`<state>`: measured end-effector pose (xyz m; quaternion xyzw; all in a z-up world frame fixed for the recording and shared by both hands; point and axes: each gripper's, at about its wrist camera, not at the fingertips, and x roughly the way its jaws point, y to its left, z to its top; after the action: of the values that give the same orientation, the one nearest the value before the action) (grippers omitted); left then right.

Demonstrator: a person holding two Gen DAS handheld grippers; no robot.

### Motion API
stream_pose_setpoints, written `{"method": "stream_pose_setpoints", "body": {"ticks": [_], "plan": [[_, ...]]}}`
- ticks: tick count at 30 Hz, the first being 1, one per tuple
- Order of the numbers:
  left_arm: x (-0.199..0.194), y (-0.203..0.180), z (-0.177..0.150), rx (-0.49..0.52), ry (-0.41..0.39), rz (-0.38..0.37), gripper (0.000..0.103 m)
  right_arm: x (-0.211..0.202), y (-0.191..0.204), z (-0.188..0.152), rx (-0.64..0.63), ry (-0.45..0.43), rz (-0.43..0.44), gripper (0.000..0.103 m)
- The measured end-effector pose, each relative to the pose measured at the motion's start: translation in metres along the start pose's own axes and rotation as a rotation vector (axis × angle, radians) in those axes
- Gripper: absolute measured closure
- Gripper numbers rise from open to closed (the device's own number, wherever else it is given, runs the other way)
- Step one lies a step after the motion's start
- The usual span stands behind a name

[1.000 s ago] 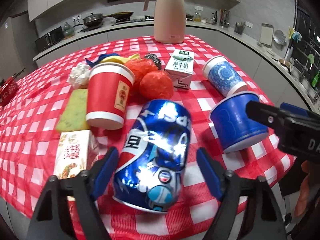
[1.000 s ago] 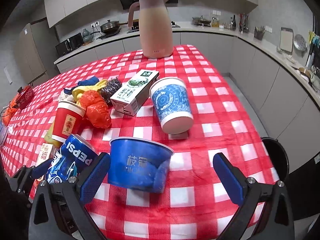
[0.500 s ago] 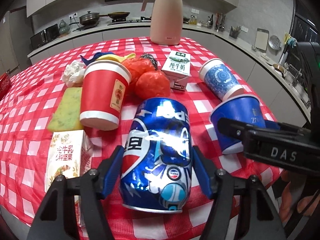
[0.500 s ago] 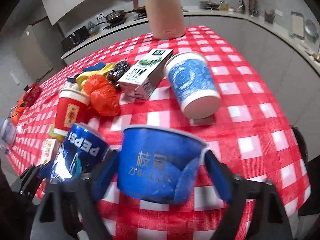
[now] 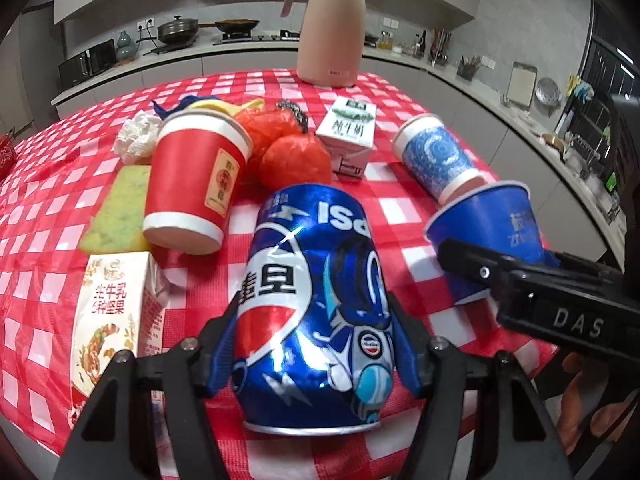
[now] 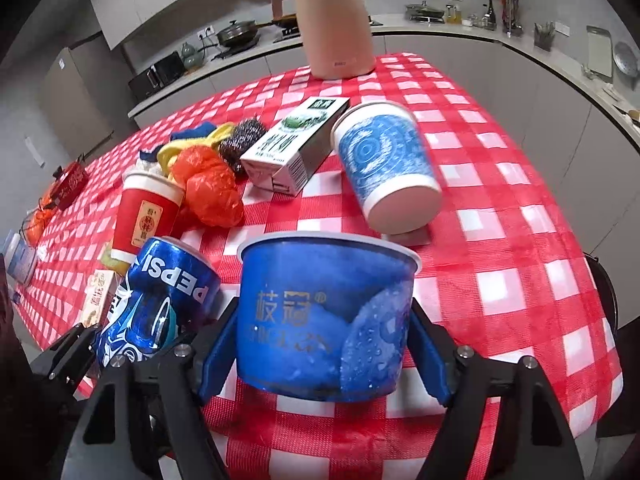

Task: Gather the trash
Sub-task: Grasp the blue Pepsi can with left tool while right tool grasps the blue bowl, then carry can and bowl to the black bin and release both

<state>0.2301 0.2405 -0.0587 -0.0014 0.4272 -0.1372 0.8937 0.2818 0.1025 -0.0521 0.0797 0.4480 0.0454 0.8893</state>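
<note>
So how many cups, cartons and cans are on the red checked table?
Cups: 3 (red cup, blue swirl cup, dark blue cup)
Cartons: 2 (green milk carton, nut milk carton)
Cans: 1 (Pepsi can)
Total: 6

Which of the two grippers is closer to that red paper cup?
Left. The left gripper is clamped on the Pepsi can, right next to the red paper cup. The right gripper holds the blue cup, beyond the can.

blue pepsi can [image 5: 312,312], blue tub [image 6: 324,320], red-white checked tablecloth [image 6: 520,264]
</note>
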Motion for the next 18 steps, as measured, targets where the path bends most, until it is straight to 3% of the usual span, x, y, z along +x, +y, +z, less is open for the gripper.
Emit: {"method": "stream_pose_setpoints", "body": {"ticks": [11, 18], "plan": [[-0.02, -0.04, 0.013, 0.034, -0.07, -0.064, 0.037, -0.05, -0.048, -0.004, 0.06, -0.063, -0.057, 0.025], [-0.013, -0.11, 0.017, 0.096, -0.074, -0.124, 0.037, -0.086, -0.125, -0.017, 0.144, -0.111, -0.108, 0.025]]}}
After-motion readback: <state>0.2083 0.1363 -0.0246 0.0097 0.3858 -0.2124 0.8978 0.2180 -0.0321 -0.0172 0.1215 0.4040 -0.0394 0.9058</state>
